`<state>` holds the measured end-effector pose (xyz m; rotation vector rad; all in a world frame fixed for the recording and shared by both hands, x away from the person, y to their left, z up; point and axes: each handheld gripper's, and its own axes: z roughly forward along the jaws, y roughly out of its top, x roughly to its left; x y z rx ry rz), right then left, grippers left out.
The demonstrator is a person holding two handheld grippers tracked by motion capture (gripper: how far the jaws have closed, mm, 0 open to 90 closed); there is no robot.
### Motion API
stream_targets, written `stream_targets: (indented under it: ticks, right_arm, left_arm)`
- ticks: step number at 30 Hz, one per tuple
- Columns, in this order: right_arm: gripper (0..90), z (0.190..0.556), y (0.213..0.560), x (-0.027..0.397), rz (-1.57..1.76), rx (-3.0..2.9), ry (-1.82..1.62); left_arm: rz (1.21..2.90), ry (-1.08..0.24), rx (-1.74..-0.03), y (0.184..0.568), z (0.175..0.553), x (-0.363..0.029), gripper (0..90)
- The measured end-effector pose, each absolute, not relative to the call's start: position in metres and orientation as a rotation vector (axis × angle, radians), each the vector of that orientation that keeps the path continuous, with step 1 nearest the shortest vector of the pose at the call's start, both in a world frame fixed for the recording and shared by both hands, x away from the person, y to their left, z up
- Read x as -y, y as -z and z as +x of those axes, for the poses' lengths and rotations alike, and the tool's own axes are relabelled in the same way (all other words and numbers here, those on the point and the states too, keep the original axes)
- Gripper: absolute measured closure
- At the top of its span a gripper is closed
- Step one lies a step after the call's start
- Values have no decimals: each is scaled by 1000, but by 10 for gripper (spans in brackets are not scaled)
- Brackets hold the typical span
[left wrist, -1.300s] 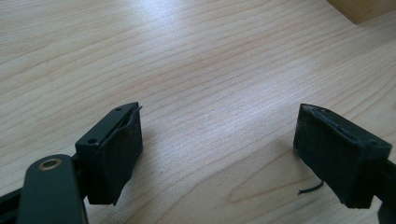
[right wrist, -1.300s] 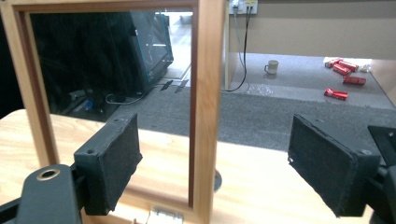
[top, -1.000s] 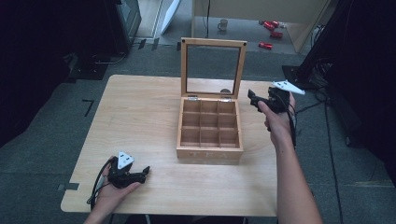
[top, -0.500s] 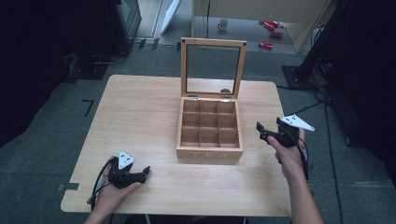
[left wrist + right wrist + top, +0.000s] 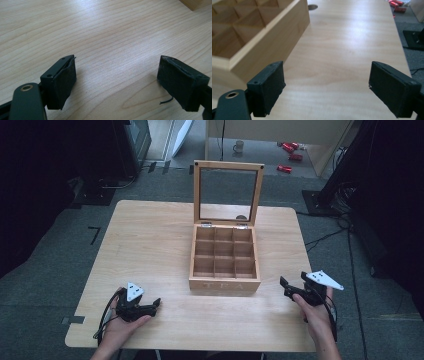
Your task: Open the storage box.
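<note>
A wooden tea box [image 5: 224, 260] with several empty compartments stands at the table's middle. Its glass-paned lid [image 5: 228, 195] is raised upright at the back. My left gripper [image 5: 156, 303] rests low at the near left of the table [image 5: 150, 240], left of the box, and its jaws are open over bare wood [image 5: 117, 82]. My right gripper [image 5: 293, 281] is held at the near right, just right of the box's front corner. It is open with nothing between its pads [image 5: 327, 90], and the box's side wall [image 5: 272, 32] lies to the left of its jaws.
A small round hole [image 5: 312, 7] marks the tabletop behind the box. The table's right edge [image 5: 305, 270] runs close by my right gripper. On the floor beyond the table are red objects [image 5: 290, 150], a mug [image 5: 240, 145] and dark equipment stands.
My right gripper has come from beside the box's back right corner down to the near right of the table. The left gripper has stayed put.
</note>
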<state>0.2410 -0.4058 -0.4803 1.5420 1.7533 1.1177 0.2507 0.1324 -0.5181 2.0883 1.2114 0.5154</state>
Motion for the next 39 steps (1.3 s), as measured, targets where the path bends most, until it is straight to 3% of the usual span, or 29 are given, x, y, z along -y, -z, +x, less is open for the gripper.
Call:
stream_targets:
  ticks: [17, 39]
  right_arm:
    - [128, 197, 522, 394, 1577, -1891, -997]
    - [105, 200, 525, 391, 1590, -1943, -868]
  left_arm:
    - [2088, -516, -1213, 518, 251, -132, 161]
    - [2089, -518, -1213, 518, 251, -132, 160]
